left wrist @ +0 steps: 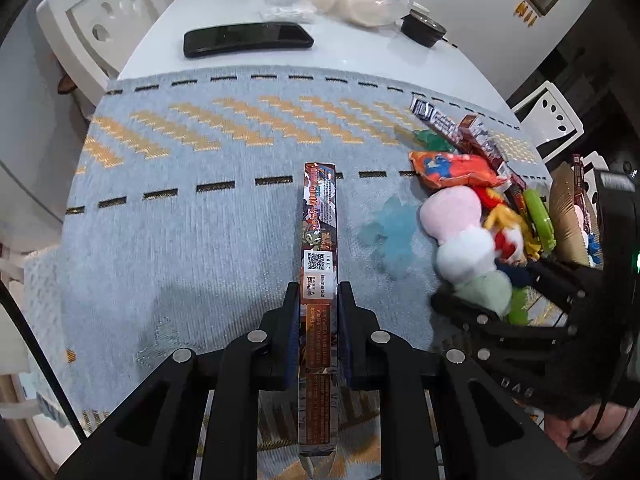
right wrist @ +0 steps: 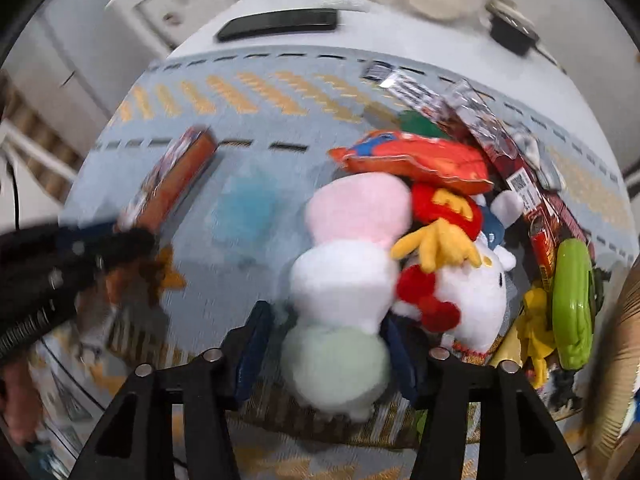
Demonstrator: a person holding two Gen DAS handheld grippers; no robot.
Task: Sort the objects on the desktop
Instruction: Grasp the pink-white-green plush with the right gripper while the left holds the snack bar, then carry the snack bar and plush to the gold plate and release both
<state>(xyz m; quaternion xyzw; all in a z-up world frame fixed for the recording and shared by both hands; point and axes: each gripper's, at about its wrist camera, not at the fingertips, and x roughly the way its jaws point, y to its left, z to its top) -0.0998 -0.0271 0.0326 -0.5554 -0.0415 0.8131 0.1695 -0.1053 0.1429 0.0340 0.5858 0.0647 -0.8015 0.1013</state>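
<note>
Step in hand: two pick-ups at once, mid-sort.

Left gripper [left wrist: 319, 300]: clamped on a long, narrow printed card box [left wrist: 320, 236], held edge-up, pointing to 12 o'clock over the grey-blue woven mat [left wrist: 180, 232]. Box apparently lifted clear of the mat; contact not certain.

Right gripper [right wrist: 326, 344]: jaws either side of the pale-green end of a three-ball plush [right wrist: 348, 264] (pink, white, green), at 6 o'clock in the right wrist view. Pads [right wrist: 254, 344] close to the plush; squeeze not confirmed, so grip undetermined.

Pile at 3 o'clock of the mat: orange snack bag [right wrist: 420, 156], white plush with red bow [right wrist: 472, 300], green disc [right wrist: 572, 304], further card boxes [left wrist: 476, 140].

Next move, judged: carry box to its group; firm up plush grip before lifting, without snagging neighbours.

Hard to make out: right view motion-blurred; destination for sorted items not visible; lower pile items hidden beneath plush.
</note>
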